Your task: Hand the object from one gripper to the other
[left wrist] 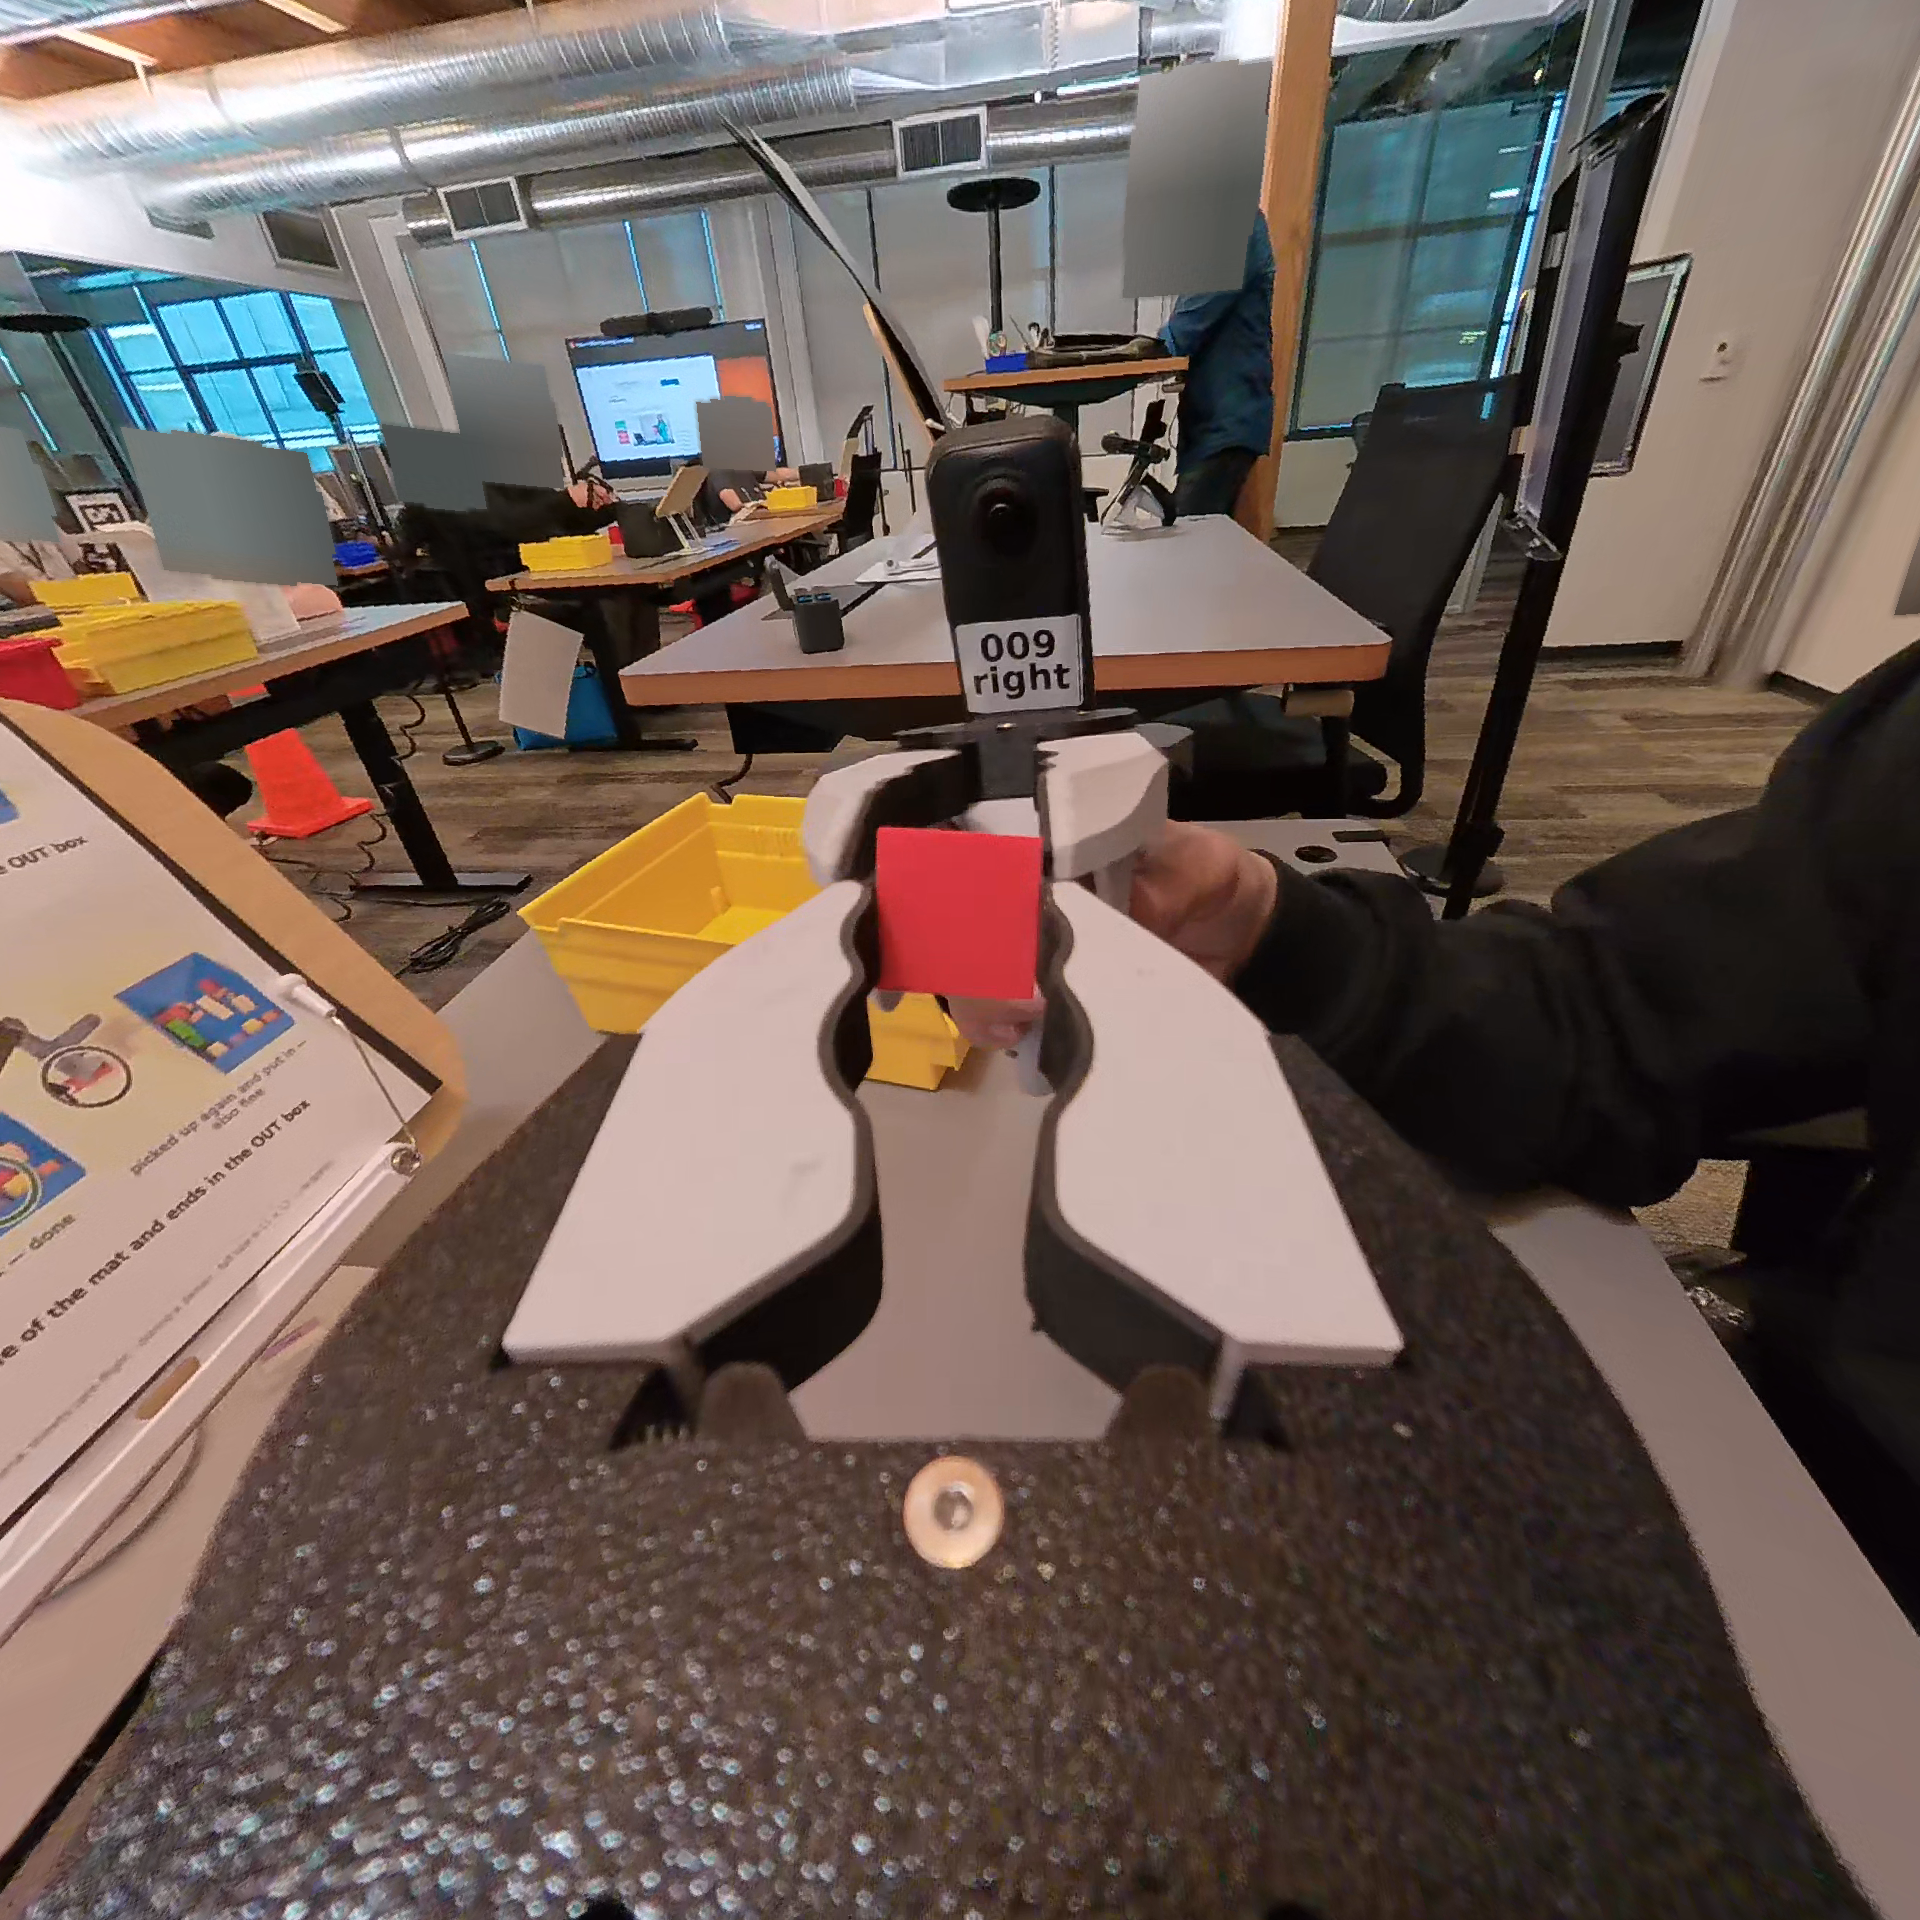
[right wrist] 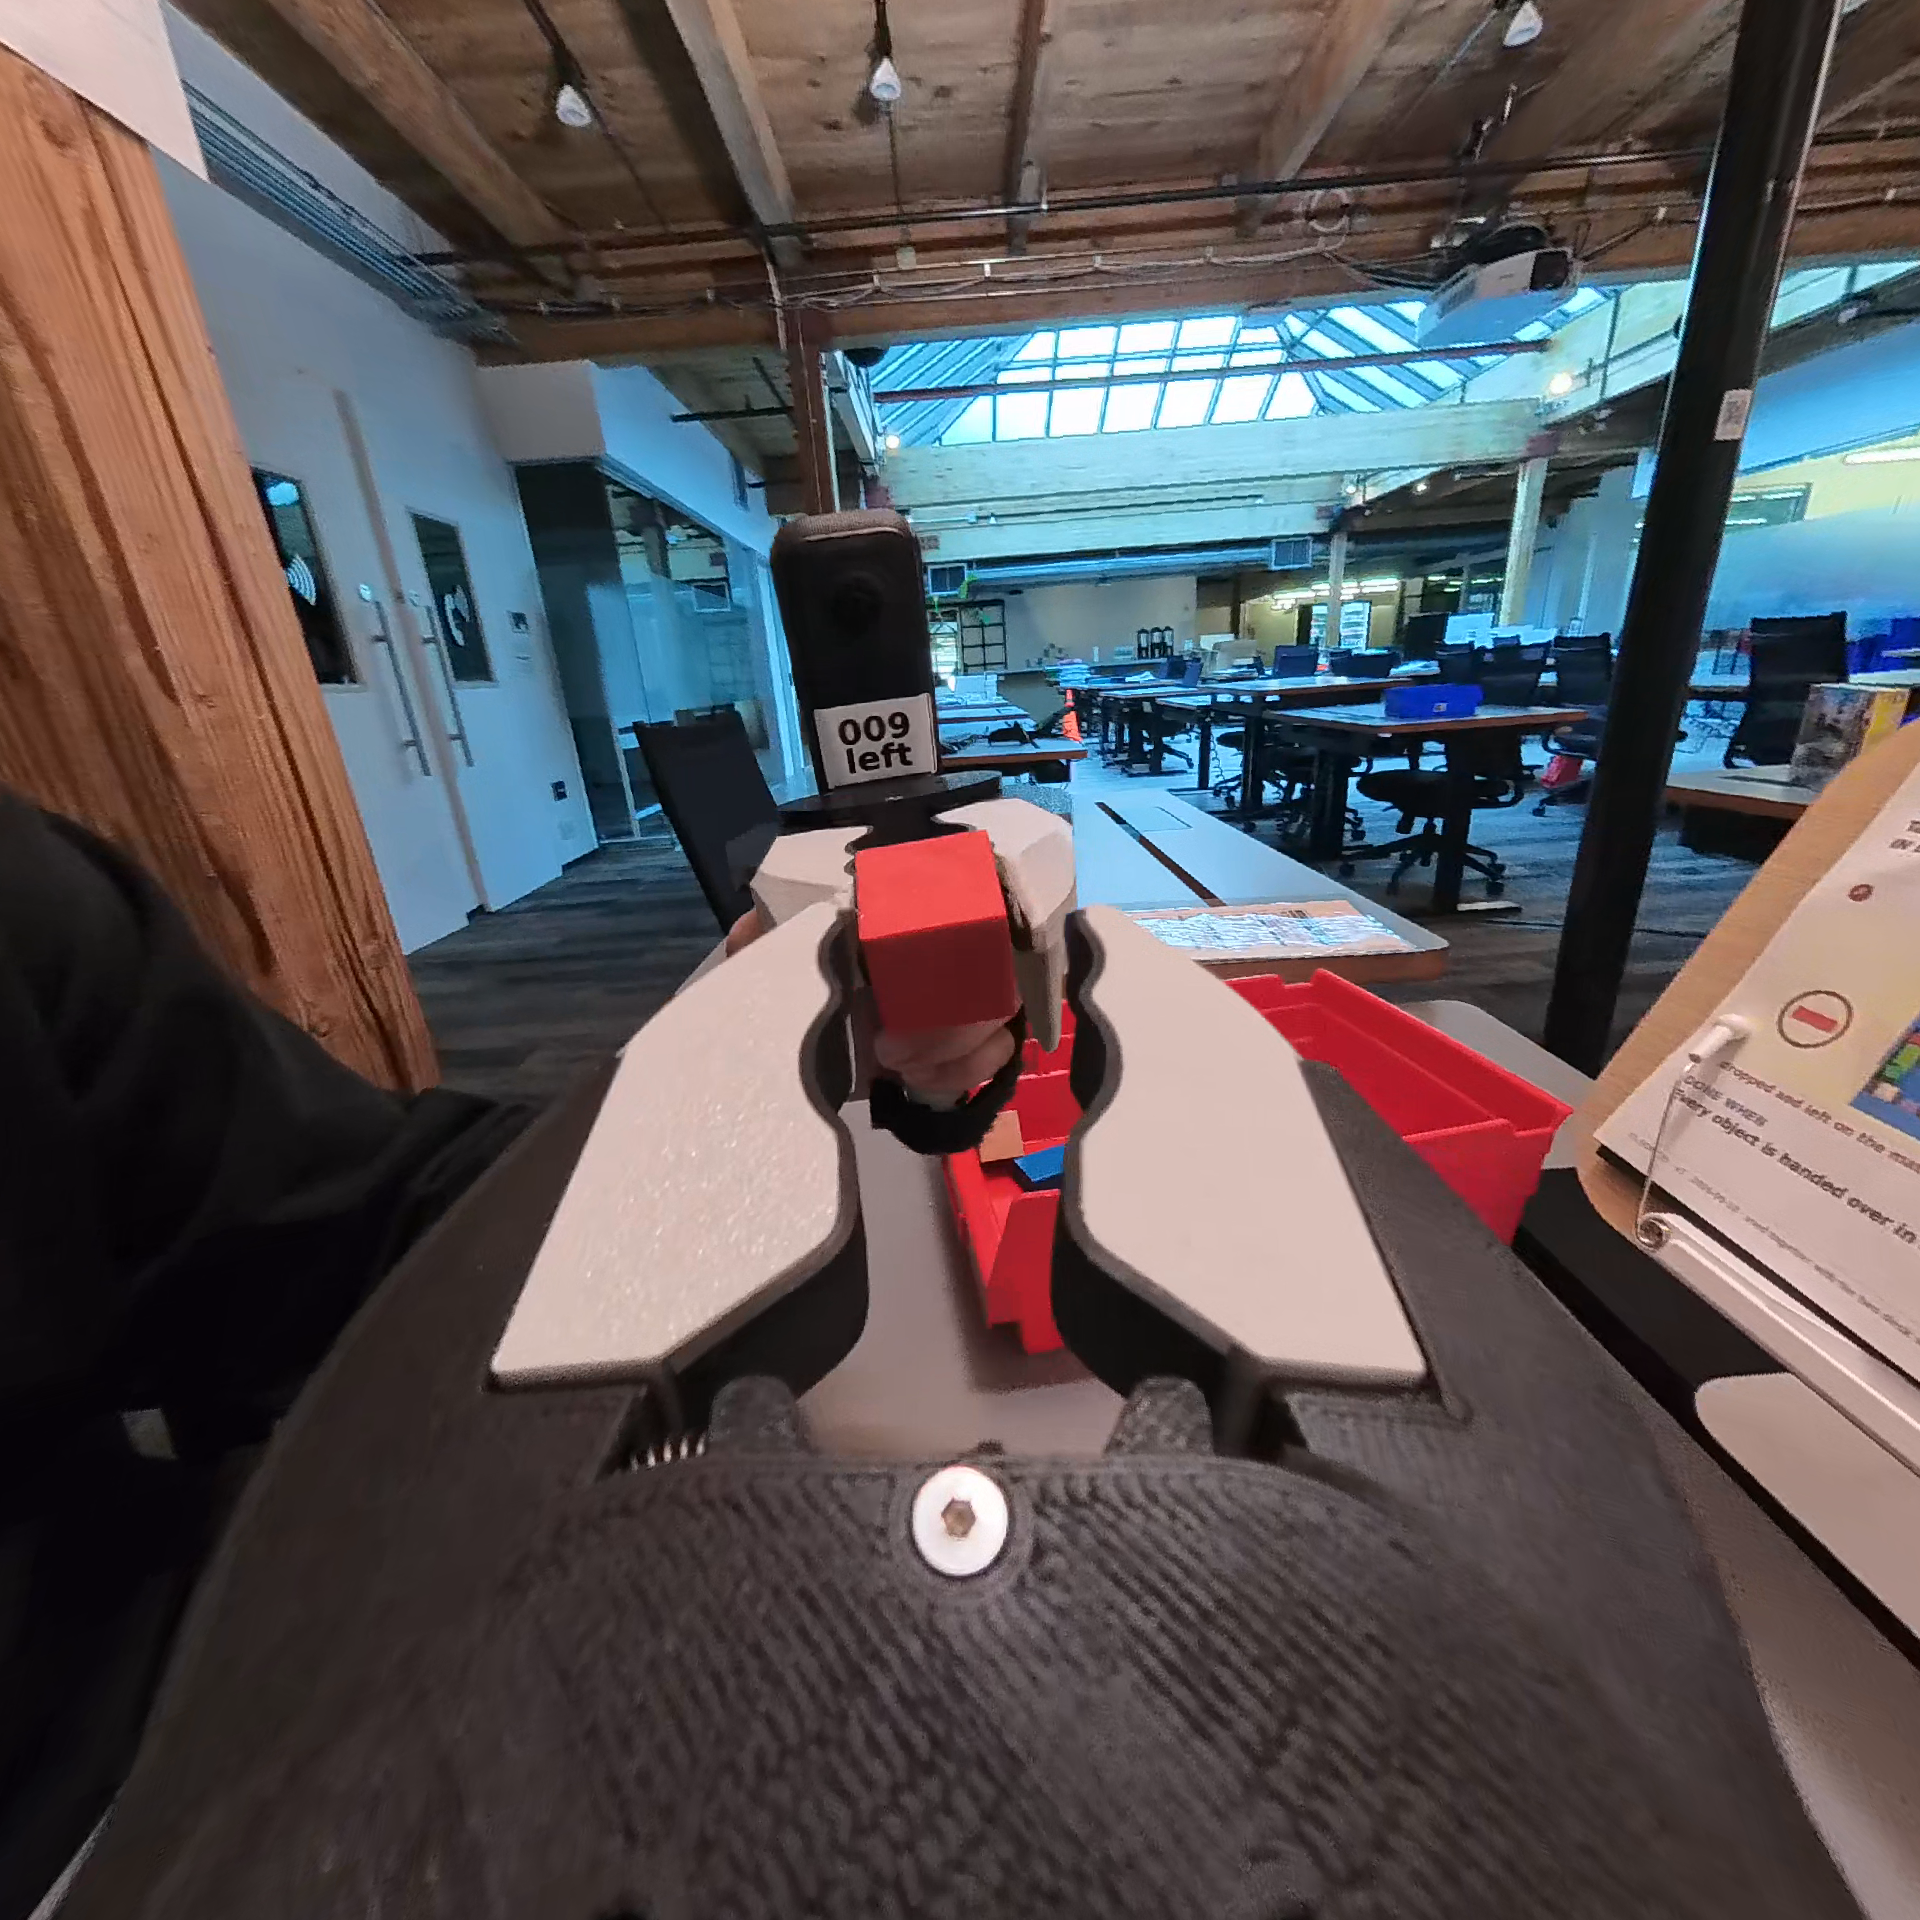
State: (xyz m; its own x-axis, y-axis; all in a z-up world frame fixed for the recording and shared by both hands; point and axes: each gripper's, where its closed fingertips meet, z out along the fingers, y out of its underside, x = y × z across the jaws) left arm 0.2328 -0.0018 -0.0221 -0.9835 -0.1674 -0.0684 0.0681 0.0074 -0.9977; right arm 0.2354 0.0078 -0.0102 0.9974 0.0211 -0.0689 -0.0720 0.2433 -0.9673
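My left gripper clamped red cube; right gripper apart around it. Left view: yellow bin; right view: red bin.

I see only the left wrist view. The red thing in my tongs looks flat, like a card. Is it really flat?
Observer: No. The right wrist view shows its top and a side too: the red block is a cube.
Operator: What lies under it on that side?
Observer: A red bin with a blue piece inside.
Operator: Do the right tongs press the block?
Observer: Not yet. The right tongs are open around it, and one finger stands clear of the block.
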